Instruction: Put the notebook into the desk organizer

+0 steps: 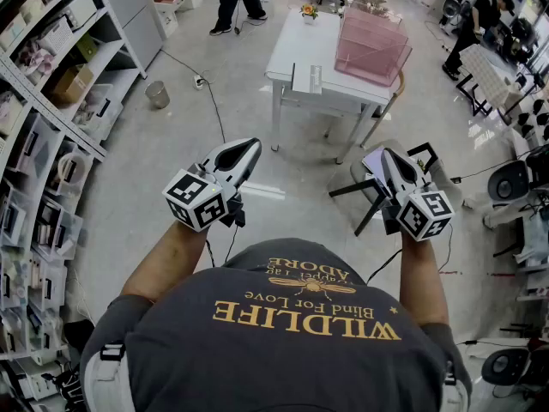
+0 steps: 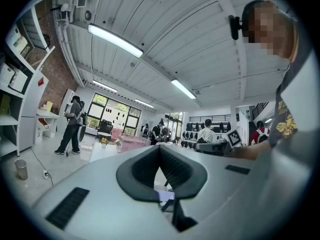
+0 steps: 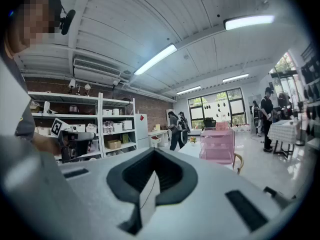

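The right gripper (image 1: 388,160) grips what seems a thin white notebook (image 3: 148,194) between its 2 jaws. The left gripper (image 1: 247,149) is closed, empty. The pink desk organizer (image 1: 371,45) stands well apart on a white table (image 1: 287,54).

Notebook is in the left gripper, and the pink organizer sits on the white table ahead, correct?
Not the left gripper: the right gripper holds the notebook, as the right gripper view shows. The pink organizer does sit on the white table.
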Action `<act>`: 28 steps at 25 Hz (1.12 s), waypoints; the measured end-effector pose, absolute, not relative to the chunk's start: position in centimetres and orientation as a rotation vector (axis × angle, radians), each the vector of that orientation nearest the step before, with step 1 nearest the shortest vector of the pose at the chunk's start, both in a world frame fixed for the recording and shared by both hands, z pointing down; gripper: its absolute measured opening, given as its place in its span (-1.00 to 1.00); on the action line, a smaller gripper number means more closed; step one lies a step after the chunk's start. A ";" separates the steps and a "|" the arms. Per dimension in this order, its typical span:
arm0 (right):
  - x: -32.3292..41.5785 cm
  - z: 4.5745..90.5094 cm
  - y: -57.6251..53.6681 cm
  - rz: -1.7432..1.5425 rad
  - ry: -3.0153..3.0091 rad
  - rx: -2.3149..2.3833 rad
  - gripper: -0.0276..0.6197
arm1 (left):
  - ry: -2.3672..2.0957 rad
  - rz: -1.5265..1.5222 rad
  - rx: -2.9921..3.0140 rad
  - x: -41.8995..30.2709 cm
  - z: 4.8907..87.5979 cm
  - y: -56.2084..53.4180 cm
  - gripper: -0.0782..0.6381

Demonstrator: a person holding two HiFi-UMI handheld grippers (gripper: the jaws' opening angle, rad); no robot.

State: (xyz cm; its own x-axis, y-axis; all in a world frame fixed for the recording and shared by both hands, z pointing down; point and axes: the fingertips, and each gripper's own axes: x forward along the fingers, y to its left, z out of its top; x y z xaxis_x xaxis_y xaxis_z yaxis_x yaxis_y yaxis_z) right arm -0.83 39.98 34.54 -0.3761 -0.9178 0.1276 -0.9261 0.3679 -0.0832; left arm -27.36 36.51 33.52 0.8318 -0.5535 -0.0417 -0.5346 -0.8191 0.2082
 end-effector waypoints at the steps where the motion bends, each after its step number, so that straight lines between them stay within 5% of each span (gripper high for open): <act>1: -0.7 34.6 40.1 0.215 -2.548 1.719 -0.92 | -0.845 -0.148 2.826 -27.2 33.6 36.6 -0.78; 26: 0.2 34.8 39.6 0.211 -2.521 1.756 -0.91 | -0.771 -0.158 2.812 -25.9 33.8 36.3 -0.78; 28: 0.4 34.8 39.5 0.209 -2.524 1.754 -0.91 | -0.713 -0.133 2.813 -25.1 34.0 36.3 0.12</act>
